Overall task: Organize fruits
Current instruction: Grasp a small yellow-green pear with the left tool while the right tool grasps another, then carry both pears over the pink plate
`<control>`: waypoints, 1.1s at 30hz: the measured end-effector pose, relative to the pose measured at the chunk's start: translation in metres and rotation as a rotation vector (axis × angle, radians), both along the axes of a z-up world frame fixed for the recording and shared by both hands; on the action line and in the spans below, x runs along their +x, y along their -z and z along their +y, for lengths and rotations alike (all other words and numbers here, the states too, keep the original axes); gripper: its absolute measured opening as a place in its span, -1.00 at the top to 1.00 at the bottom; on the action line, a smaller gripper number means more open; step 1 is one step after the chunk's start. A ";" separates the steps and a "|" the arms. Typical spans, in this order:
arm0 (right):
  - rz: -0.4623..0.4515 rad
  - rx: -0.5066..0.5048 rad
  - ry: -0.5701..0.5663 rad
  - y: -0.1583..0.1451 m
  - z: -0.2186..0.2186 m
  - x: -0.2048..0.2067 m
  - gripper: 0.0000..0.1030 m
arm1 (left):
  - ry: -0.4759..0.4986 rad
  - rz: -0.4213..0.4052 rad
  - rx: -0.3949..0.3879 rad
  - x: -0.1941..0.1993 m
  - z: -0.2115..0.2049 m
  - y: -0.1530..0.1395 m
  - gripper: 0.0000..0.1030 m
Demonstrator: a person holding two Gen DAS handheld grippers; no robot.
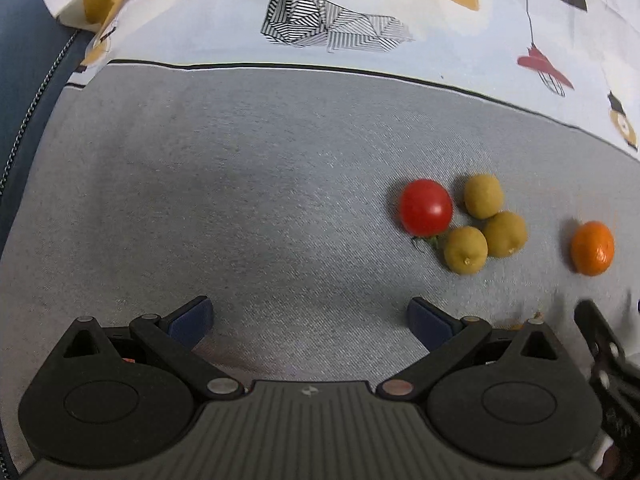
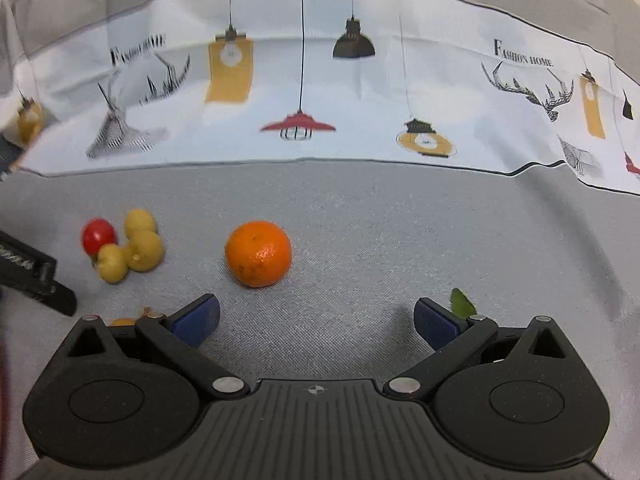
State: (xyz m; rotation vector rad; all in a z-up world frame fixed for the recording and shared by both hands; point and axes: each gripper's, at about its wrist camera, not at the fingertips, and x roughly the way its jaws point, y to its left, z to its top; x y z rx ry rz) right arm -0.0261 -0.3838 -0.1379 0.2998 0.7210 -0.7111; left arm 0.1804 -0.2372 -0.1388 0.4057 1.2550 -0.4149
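The orange (image 2: 258, 253) lies on the grey bedsheet (image 2: 360, 220), just ahead of the right gripper (image 2: 316, 320) and a little left of the midline between its fingers, which stand wide apart with nothing between them. It is round, so no long axis dictates the approach.

From the left gripper (image 1: 310, 320), whose fingers are likewise spread and empty, the orange sits far off to the right, beyond the cluster of one red tomato (image 1: 426, 207) and three yellow-green fruits (image 1: 484, 226) that touch one another. The right gripper is plainly the nearer one; a short forward reach, shifted slightly left, would probably bring the orange between its fingers.
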 end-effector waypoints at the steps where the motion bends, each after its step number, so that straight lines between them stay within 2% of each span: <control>1: -0.015 0.003 -0.015 -0.002 0.003 -0.002 -0.99 | -0.010 0.010 -0.013 0.003 0.002 -0.001 -1.00; 4: -0.049 0.012 -0.094 -0.009 0.015 -0.006 -0.99 | -0.041 0.037 -0.047 0.010 0.009 -0.003 -1.00; 7: -0.042 -0.004 -0.184 -0.010 0.028 0.003 -0.99 | -0.071 0.063 -0.078 0.011 0.008 -0.006 -1.00; 13: 0.006 -0.019 -0.261 0.001 0.046 0.028 -0.93 | -0.028 0.094 -0.167 0.005 -0.018 -0.014 -0.97; 15: 0.021 -0.025 -0.277 0.005 0.050 0.030 -0.67 | -0.014 0.082 -0.170 0.001 -0.029 -0.012 -0.65; 16: 0.029 -0.029 -0.279 0.008 0.052 0.031 -0.66 | -0.010 0.094 -0.186 0.000 -0.033 -0.011 -0.59; 17: 0.019 -0.042 -0.276 0.008 0.053 0.029 -0.57 | -0.010 0.095 -0.196 -0.001 -0.036 -0.011 -0.41; 18: 0.012 -0.044 -0.279 0.008 0.054 0.028 -0.42 | 0.000 0.090 -0.210 -0.002 -0.040 -0.012 -0.02; 19: 0.004 -0.051 -0.282 0.008 0.055 0.026 -0.29 | 0.014 0.097 -0.218 -0.003 -0.044 -0.012 0.26; 20: 0.000 -0.061 -0.286 0.008 0.055 0.024 0.03 | 0.019 0.112 -0.218 -0.004 -0.047 -0.010 0.49; 21: 0.001 -0.071 -0.293 0.007 0.056 0.024 0.33 | 0.013 0.108 -0.220 -0.005 -0.047 -0.009 0.49; 22: 0.007 -0.076 -0.306 0.006 0.057 0.023 0.36 | 0.018 0.099 -0.224 -0.007 -0.047 -0.010 0.50; 27: 0.030 -0.041 -0.298 -0.002 0.055 0.015 0.38 | 0.021 0.101 -0.247 -0.018 -0.033 -0.018 0.50; 33: -0.021 0.032 -0.205 -0.027 0.055 -0.017 0.38 | 0.087 -0.013 -0.272 -0.053 0.002 -0.056 0.50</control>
